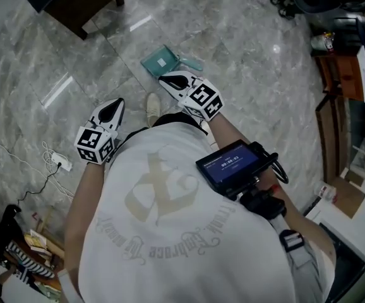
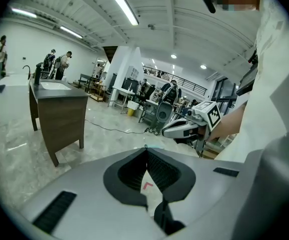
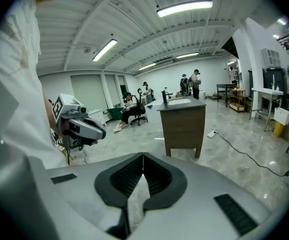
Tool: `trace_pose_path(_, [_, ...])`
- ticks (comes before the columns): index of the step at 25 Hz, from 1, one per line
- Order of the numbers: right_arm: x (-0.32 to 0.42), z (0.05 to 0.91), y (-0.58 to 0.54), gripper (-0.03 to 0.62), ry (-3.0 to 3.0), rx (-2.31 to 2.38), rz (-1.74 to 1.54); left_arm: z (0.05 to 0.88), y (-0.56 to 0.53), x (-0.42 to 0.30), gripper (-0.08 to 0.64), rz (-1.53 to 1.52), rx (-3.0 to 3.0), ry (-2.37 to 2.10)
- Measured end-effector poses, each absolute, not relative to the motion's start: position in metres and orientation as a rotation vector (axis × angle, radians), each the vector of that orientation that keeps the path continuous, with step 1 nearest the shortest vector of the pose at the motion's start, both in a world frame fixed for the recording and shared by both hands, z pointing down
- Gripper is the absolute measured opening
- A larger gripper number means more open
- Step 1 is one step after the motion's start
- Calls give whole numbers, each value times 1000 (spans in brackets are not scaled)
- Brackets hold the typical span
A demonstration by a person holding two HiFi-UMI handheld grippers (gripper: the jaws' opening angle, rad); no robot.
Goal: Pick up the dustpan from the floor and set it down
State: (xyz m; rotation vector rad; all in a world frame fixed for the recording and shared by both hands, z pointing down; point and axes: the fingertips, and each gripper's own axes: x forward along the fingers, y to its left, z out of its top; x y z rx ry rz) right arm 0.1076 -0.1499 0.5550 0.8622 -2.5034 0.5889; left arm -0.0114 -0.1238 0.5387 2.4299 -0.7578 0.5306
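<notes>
The teal dustpan lies flat on the grey marble floor just ahead of me in the head view, its handle pointing right. My right gripper hovers close behind the dustpan's near edge, apart from it, jaws shut on nothing. My left gripper is lower left of it, farther from the dustpan, also shut and empty. In the left gripper view the left gripper has its jaws meeting, with the right gripper off to its right. In the right gripper view the right gripper is closed, and the left gripper shows at left.
A dark wooden table stands at the top left, also seen as a desk. A power strip with cable lies left. A shoe is between the grippers. Shelves and clutter line the right. People stand far off.
</notes>
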Motion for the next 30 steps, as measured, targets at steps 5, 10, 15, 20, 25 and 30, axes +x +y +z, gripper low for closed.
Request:
trace_pose_path(5, [125, 570, -145, 17, -2424, 864, 582, 535, -120, -8, 12, 525, 2425, -763])
trace_pose_path(10, [137, 593, -135, 17, -2351, 835, 555, 538, -110, -7, 12, 536, 2415, -767])
trace_pose_path(15, [149, 608, -135, 18, -2285, 835, 529, 538, -104, -14, 11, 535, 2392, -801])
trace_pose_path(20, [165, 621, -139, 18, -2203, 845, 487, 539, -98, -16, 11, 531, 2377, -828])
trace_pose_path(25, [181, 630, -147, 20, -2135, 849, 461, 538, -91, -19, 12, 522, 2355, -855])
trace_pose_path(30, [191, 635, -151, 23, -2092, 826, 427, 537, -87, -25, 11, 513, 2336, -889])
